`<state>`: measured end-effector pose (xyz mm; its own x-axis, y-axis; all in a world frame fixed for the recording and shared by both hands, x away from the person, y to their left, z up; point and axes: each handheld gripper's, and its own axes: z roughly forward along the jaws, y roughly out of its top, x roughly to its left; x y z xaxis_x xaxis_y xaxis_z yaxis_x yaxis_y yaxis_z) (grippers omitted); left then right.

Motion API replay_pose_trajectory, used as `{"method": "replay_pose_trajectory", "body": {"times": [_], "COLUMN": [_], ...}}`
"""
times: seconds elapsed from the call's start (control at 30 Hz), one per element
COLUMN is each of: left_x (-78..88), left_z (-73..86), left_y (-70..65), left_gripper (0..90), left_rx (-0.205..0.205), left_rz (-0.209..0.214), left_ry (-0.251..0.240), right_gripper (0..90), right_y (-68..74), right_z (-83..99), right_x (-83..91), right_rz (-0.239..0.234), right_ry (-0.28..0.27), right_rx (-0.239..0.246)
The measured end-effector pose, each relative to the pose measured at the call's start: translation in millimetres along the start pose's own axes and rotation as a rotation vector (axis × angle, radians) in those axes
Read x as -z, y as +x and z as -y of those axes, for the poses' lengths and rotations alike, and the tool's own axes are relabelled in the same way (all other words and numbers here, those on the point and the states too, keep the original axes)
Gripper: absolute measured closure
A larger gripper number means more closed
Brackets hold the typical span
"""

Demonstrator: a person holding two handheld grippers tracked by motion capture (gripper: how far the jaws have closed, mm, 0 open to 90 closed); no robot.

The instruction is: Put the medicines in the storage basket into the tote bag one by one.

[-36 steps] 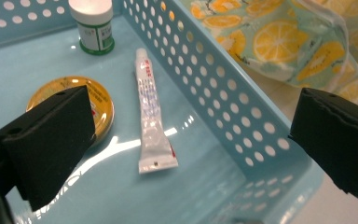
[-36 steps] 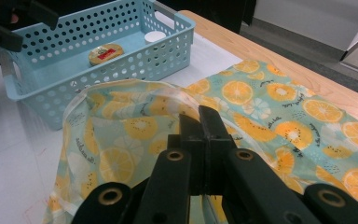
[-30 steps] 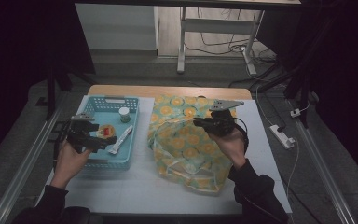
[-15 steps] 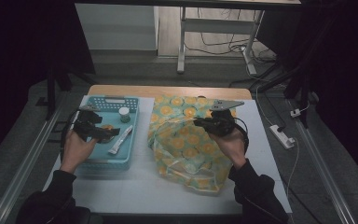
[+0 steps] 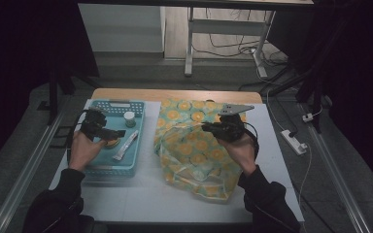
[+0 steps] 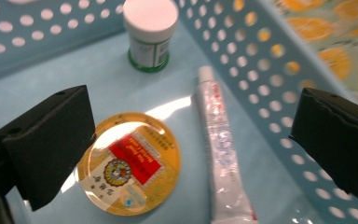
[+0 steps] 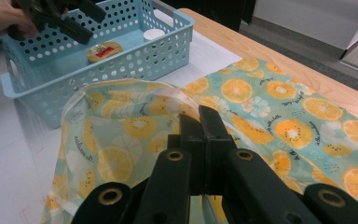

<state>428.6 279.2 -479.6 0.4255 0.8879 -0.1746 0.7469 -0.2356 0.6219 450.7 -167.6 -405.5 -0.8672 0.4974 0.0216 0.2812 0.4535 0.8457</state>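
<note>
The right gripper (image 7: 205,126) is holding the bag (image 5: 194,145) mouth up, jaws clamped on its rim. The left gripper (image 6: 191,140), jaws apart, is hovering over the tin (image 6: 129,162) in the basket (image 5: 131,162); tin, tube (image 6: 221,154) and bottle (image 6: 150,32) are all waiting unpacked, so packing is barely starting.

Two black jaws stand wide apart over a blue basket (image 6: 279,107). Between them lie a round gold tin (image 6: 130,163) with a red label, just beside the left jaw, and a white tube (image 6: 221,154). A white-capped bottle (image 6: 150,32) stands upright beyond
</note>
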Motion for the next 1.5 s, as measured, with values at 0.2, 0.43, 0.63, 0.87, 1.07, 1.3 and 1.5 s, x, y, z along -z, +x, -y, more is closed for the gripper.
{"method": "replay_pose_trajectory", "body": {"times": [0.2,0.43,0.63,0.87,1.07,1.3,1.5], "left_x": [-17.0,-32.6,-41.8,-45.8,-47.5,-45.7,-40.8], "left_z": [2.9,2.4,5.5,5.0,5.9,3.7,1.6], "left_y": [11.4,19.1,23.4,22.2,19.8,16.8,15.8], "left_gripper": [0.0,0.0,0.0,0.9,8.6,20.0,20.2], "left_rx": [0.028,0.057,0.102,0.130,0.112,0.107,0.110], "left_rz": [-0.034,-0.063,-0.073,-0.104,-0.128,-0.127,-0.123], "left_ry": [0.038,0.113,0.206,0.263,0.304,0.318,0.277], "right_gripper": [90.0,90.0,90.0,90.0,90.0,90.0,90.0], "right_y": [-1.2,-2.6,-2.2,-2.0,-2.2,-2.0,-2.4], "right_z": [1.0,2.5,2.4,3.2,2.7,2.5,2.1], "right_x": [-1.2,-2.1,-1.9,-3.5,-2.7,-2.1,-1.1], "right_rz": [-0.002,0.000,-0.002,-0.004,-0.001,-0.001,0.000], "right_ry": [0.002,0.008,0.006,0.010,0.011,0.009,0.007], "right_rx": [-0.001,-0.005,-0.003,-0.002,-0.001,-0.002,-0.001]}}
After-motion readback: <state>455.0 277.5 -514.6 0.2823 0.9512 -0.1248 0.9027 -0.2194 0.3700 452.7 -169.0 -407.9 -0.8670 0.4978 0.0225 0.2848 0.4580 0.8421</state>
